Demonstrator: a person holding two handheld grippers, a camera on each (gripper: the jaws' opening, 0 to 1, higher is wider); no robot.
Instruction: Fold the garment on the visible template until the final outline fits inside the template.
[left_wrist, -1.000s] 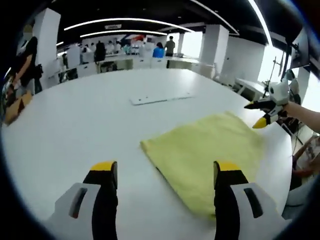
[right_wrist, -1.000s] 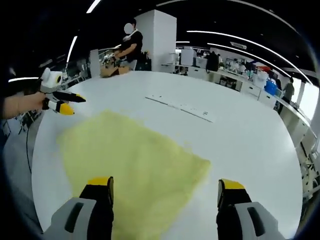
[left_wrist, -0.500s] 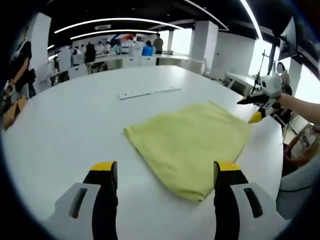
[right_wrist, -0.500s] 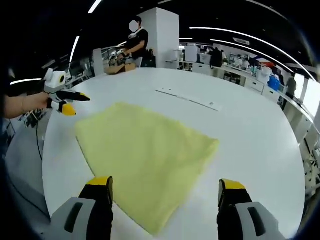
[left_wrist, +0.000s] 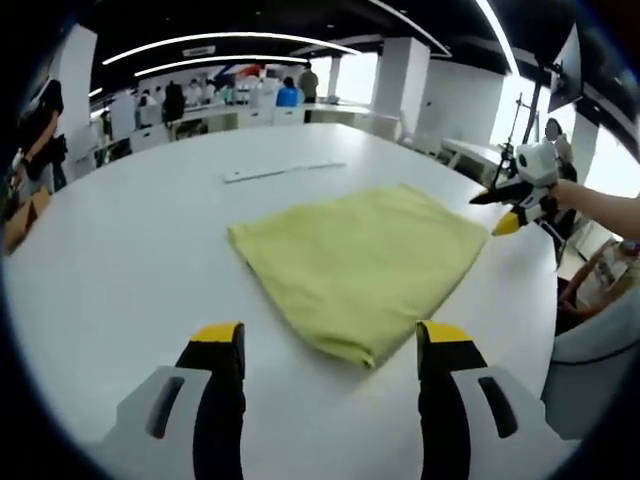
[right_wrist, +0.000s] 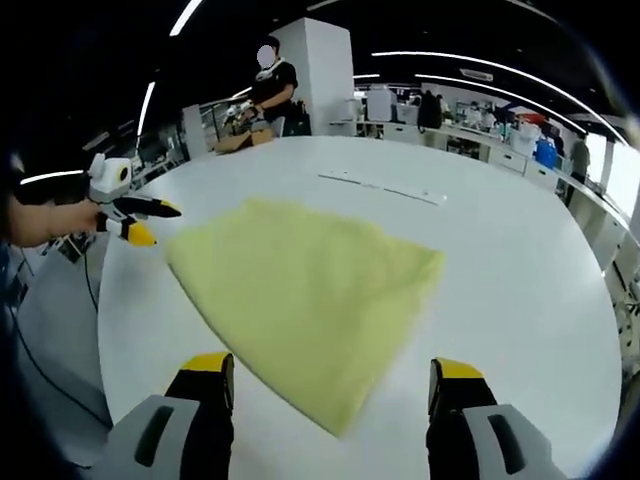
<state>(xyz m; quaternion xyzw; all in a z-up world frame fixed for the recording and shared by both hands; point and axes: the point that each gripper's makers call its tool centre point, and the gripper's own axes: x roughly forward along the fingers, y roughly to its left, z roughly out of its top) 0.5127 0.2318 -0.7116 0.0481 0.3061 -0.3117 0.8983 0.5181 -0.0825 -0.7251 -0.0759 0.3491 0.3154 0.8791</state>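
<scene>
Both hand-held grippers hang released, holding nothing: the left hand-held gripper (left_wrist: 325, 350) just short of the folded pale-yellow cloth garment (left_wrist: 360, 265), the right hand-held gripper (right_wrist: 330, 385) likewise. The garment lies flat on the round white worktop (left_wrist: 120, 260). Judging by this, a fold is finished; next, check its outline or regrasp an edge.

Template outline can't be made out under or around the yellow garment (left_wrist: 360, 265). White strip (left_wrist: 283, 171) far on the table (left_wrist: 120, 260): too small to tell what it is, markings unreadable. Background people and desks blurred. Table's near edge cut off by both views.
</scene>
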